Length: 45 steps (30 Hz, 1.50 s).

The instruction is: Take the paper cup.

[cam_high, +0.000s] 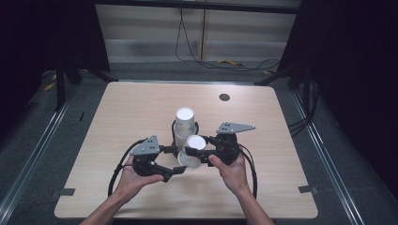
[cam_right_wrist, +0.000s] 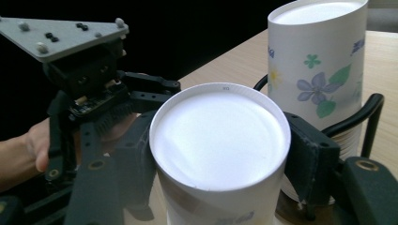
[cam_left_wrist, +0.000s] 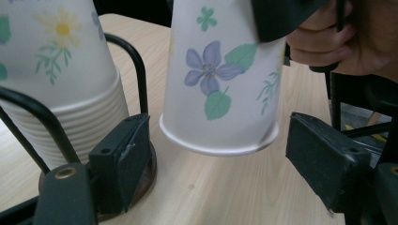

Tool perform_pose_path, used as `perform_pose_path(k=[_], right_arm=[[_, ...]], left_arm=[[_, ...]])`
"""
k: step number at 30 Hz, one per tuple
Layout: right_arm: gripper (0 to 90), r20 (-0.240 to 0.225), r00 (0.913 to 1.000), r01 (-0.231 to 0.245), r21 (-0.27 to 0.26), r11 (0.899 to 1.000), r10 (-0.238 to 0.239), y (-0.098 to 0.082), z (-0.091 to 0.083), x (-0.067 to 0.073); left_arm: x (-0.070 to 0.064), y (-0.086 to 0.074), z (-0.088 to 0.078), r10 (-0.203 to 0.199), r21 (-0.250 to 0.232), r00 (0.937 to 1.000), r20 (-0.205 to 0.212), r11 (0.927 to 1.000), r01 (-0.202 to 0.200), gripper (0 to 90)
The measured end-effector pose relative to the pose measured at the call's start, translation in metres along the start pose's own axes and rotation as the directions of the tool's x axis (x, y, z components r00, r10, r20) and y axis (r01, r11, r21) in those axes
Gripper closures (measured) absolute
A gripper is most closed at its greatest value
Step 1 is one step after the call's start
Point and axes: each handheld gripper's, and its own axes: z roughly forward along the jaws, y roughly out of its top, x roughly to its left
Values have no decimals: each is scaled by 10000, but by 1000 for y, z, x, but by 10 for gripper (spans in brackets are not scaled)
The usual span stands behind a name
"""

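A white paper cup with printed flowers hangs upside down just above the table, slightly tilted. My right gripper is shut on it near its upturned base; in the right gripper view both pads press the cup. My left gripper stands open around the cup's lower rim, with a gap at each pad. Right behind stands a stack of upside-down matching cups in a black wire holder.
The wooden table has a dark round hole near its far edge. Tape marks sit at the near corners. Cables lie on the floor beyond the table.
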Motion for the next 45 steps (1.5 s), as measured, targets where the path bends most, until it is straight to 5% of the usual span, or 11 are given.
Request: perform_pose_path(k=[15,18,29,36,45], right_arm=[[351,-497,9987,106,336,9994,-89,-6,17,10],[352,-542,9983,220,359,9991,-200,-6,19,14],[353,-606,9976,352,263,9990,-335,-6,25,21],[352,-656,9975,298,304,9991,-277,-8,27,22],[344,-715,9970,318,404,9987,-289,-9,28,21]], left_arm=[[-2,-3,4,-8,100,10000,-47,9999,8,166],[2,-5,3,-297,15,9994,194,9996,297,159],[2,-7,3,-310,6,9989,362,9995,310,171],[-1,-8,4,134,37,9989,448,9999,-136,237],[0,-10,3,168,50,9983,567,9998,-171,272]])
